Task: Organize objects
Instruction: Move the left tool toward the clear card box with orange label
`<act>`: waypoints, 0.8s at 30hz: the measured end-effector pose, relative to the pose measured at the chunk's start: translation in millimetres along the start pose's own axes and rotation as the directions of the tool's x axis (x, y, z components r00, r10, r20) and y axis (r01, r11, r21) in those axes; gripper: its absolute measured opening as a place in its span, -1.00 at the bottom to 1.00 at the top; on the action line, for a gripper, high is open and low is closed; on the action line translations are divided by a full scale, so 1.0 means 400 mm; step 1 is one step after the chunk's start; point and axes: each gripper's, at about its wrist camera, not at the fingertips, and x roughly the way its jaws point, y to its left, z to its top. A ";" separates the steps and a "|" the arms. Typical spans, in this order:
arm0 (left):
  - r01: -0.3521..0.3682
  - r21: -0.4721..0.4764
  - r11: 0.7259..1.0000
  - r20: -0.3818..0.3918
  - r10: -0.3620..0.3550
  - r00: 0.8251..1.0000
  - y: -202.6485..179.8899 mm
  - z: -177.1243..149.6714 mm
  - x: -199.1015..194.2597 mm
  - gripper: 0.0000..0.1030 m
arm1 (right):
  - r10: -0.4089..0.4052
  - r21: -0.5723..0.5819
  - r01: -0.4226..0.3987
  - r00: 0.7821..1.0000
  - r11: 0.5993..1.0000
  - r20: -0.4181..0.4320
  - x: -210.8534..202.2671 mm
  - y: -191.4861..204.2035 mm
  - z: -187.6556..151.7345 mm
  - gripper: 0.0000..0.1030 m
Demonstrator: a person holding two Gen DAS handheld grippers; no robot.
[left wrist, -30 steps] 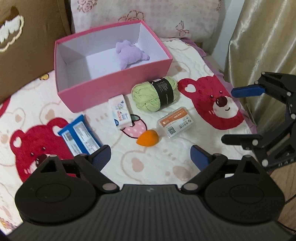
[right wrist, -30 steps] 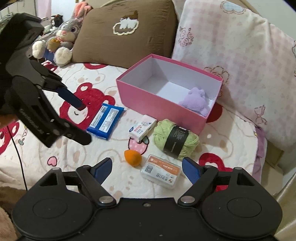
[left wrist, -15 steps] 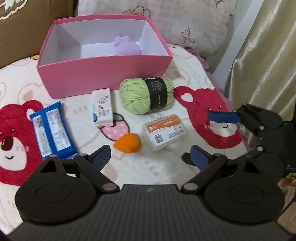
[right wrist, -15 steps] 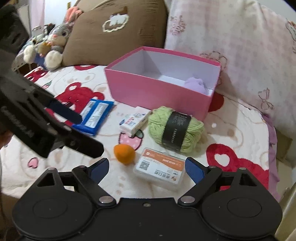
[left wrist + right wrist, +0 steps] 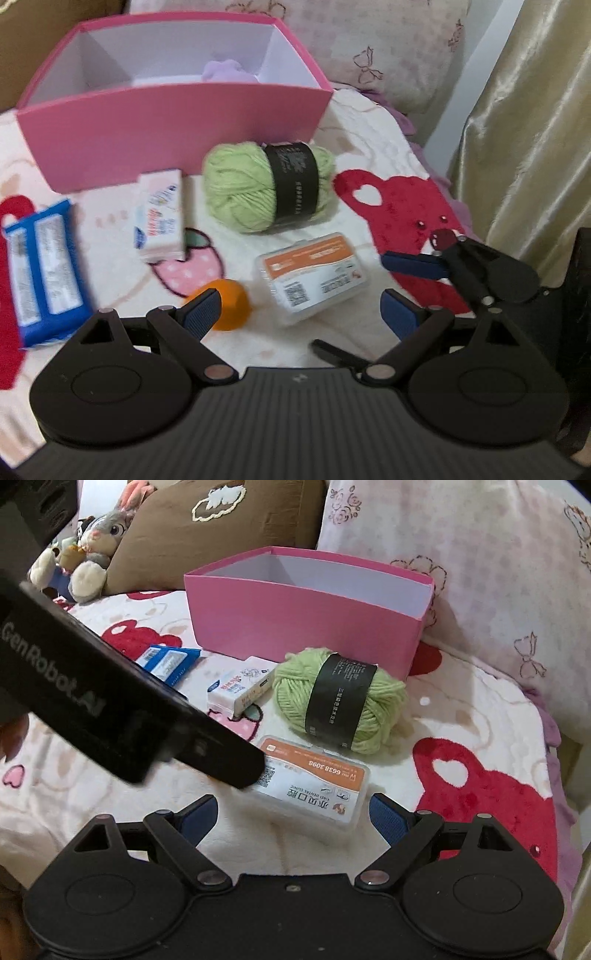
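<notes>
Both grippers have dropped lower toward the blanket since the earlier frames; items now fill more of each view and the pink box is seen almost side-on

Left gripper (image 5: 299,314): jaws spread wide, nothing between pads, hovering over the blanket (image 5: 351,332). Orange beauty sponge (image 5: 231,304) sits just behind its left fingertip, no visible contact

Right gripper (image 5: 291,814): jaws wide, empty. Clear plastic case with orange label (image 5: 314,781) lies just ahead of and between its fingertips, not clamped. In the left wrist view the same case (image 5: 312,275) is just right of the sponge

Green yarn ball with black band (image 5: 267,188) sits in front of the pink box (image 5: 173,129), near its right end, behind the case. White tissue pack (image 5: 160,218) is left of the yarn, just in front of the box wall. Blue packet (image 5: 42,273) lies flat at far left, blurred

Purple plush (image 5: 229,72) is inside the box toward the back, only its top showing above the wall

Right wrist view: the left gripper's body crosses the left side and hides part of the case. Brown cushion (image 5: 221,528) and plush rabbit (image 5: 98,535) behind the box, pink floral pillow (image 5: 480,572) at right
</notes>
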 end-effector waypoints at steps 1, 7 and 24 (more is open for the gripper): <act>0.008 -0.006 1.000 -0.002 -0.008 1.000 -0.002 -0.001 0.011 0.79 | -0.004 0.003 0.004 1.000 1.000 0.005 0.004 0.000 -0.001 0.78; 0.012 -0.020 1.000 -0.021 -0.013 1.000 0.000 -0.011 0.056 0.77 | 0.022 0.073 -0.021 1.000 0.997 -0.009 0.029 -0.025 -0.015 0.78; 0.035 -0.083 0.996 -0.041 -0.039 0.998 0.009 -0.009 0.101 0.13 | 0.117 0.192 -0.105 0.992 0.976 -0.050 0.078 -0.066 -0.029 0.66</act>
